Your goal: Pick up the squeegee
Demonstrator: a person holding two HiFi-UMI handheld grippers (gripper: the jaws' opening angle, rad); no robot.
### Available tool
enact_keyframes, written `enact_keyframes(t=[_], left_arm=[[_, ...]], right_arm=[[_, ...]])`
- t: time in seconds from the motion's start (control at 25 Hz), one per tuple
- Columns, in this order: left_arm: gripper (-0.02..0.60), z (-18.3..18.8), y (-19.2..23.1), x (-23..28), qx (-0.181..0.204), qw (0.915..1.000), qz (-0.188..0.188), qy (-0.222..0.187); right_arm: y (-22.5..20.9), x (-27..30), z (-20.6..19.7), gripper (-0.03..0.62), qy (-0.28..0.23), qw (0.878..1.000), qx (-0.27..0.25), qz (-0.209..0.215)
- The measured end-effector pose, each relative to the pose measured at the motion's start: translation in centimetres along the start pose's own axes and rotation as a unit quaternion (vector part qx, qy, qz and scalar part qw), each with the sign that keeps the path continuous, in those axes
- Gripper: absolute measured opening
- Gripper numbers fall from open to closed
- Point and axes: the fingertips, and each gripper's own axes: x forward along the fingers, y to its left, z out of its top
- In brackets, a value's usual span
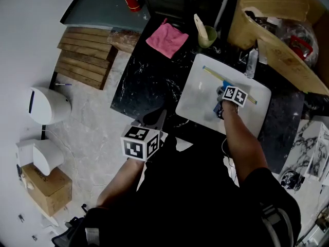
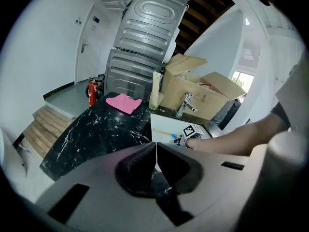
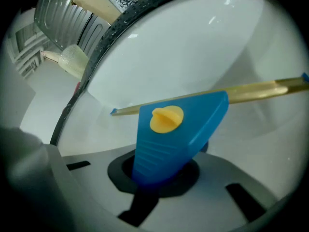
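The squeegee (image 3: 170,129) has a blue wedge-shaped handle with a yellow knob and a long yellowish blade (image 1: 215,75). It lies in the white sink (image 1: 198,94), whose basin fills the right gripper view (image 3: 193,47). My right gripper (image 3: 159,174) is shut on the narrow end of the blue handle. In the head view this gripper (image 1: 222,101) reaches down into the basin. My left gripper (image 2: 155,151) is shut with nothing in it. It is held near the front edge of the black marble counter (image 1: 141,84), well apart from the sink.
A pink cloth (image 1: 166,39) lies on the counter at the back. A green cup (image 1: 206,35) holding a brush stands beside it. A cardboard box (image 1: 277,14) and a faucet (image 1: 251,60) sit behind the sink. Wooden steps (image 1: 82,55) are on the left.
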Motion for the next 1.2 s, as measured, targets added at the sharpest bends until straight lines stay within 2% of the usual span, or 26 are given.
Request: enact_keyframes(t=[0.4,0.76,1.0,1.2], left_arm=[[0.017,0.8,0.7,-0.1,0.021,0.9993,-0.029,0.002],[0.017,2.5,-1.3,1.6,0.058,0.9936,-0.097,-0.003],[0.017,3.4,-2.2,2.8,0.086,0.9870,-0.136,-0.001],[0.017,4.4,-4.1,3.5,0.112,0.9777,-0.178,-0.003]], right_arm=[[1.1,-1.0,-0.5,0.009,0.015,1.000,0.012,0.012],[2.3,-5.2,-1.3,0.009,0.022,0.997,-0.075,-0.015],[5.7,-9.3,-0.4,0.009,-0.017,0.993,-0.117,-0.004],[8.5,-13.6,0.0,0.009,-0.059,0.988,-0.142,0.007]])
